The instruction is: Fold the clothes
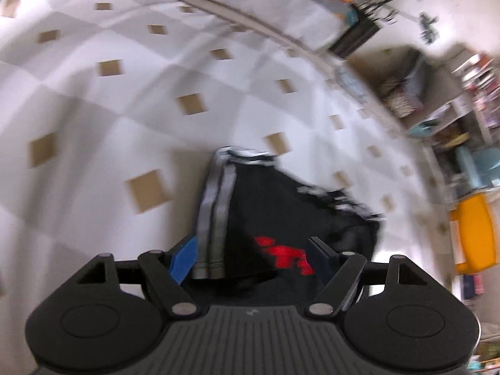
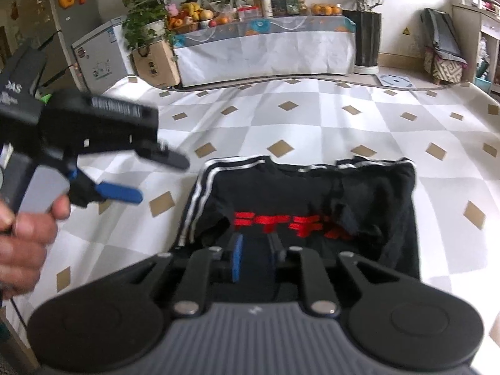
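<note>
Black shirt (image 2: 300, 206) lies partly folded on the checked sheet (image 2: 343, 131), sleeves turned in. Right gripper (image 2: 254, 250) nearly closed at its near hem, seemingly pinching cloth. Left gripper (image 2: 156, 176) hangs apart, empty, to the left. Likely mid-fold; fits an early or late fold. Draped table (image 2: 265, 50) far; nothing obstructing.

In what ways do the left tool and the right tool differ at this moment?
The left tool is open, its fingers spread wide; the right tool has its fingers close together on a fold of the black garment. The left tool is off the garment's left edge, touching no cloth; the right tool sits at the garment's near edge. The left tool looks motion-blurred; the right one appears sharp. Both have one blue finger and one dark finger.
</note>
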`<control>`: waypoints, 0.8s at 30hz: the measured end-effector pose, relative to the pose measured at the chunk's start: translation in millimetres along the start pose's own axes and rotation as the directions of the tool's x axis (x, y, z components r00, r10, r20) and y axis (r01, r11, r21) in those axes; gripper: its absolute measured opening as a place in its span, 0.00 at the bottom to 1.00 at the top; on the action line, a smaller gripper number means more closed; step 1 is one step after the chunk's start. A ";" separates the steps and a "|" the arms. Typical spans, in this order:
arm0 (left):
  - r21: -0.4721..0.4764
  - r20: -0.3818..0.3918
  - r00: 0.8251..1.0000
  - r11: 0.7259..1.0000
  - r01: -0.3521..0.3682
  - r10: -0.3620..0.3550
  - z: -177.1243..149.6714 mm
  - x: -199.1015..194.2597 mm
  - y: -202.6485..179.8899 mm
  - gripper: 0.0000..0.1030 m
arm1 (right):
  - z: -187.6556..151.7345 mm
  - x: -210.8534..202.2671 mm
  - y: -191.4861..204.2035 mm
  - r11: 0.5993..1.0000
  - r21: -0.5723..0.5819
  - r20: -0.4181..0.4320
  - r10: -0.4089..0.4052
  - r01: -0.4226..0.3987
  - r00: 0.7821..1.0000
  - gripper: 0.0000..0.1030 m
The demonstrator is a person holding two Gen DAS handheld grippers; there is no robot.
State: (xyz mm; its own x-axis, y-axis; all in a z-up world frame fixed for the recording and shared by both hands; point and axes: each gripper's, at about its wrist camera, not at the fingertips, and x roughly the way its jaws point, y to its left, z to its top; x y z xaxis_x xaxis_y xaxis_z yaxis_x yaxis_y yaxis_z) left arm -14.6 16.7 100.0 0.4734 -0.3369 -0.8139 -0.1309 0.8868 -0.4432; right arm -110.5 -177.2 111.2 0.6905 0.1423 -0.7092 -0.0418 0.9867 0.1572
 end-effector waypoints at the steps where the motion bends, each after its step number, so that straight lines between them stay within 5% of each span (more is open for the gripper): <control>1: 0.003 -0.005 0.999 0.999 -0.037 0.037 0.0 -0.6 3.3 0.72 | 0.2 2.9 4.9 1.000 -0.019 0.001 0.009 -0.009 1.000 0.19; 8: -0.175 0.011 0.981 0.966 -0.188 0.193 -2.9 -22.7 51.7 0.73 | 3.8 37.7 44.1 0.982 -0.161 0.008 0.103 -0.100 0.995 0.29; 13: -0.166 0.027 0.973 0.961 -0.220 0.227 7.6 -26.2 63.0 0.74 | 4.1 71.9 76.1 0.951 -0.279 0.005 0.138 -0.131 0.990 0.42; 24: -0.202 -0.008 0.983 0.963 -0.179 0.181 21.7 -15.5 57.9 0.75 | -12.4 131.0 83.2 0.935 -0.347 -0.062 0.049 -0.068 0.997 0.46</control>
State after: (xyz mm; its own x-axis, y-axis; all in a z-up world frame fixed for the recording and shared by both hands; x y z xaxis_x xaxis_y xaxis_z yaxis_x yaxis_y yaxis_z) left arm -10.7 80.1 95.1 0.4347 -0.1735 -0.8837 -0.3864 0.8504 -0.3571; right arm -32.4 -75.4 22.9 0.6413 0.1955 -0.7419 -0.3366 0.9407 -0.0430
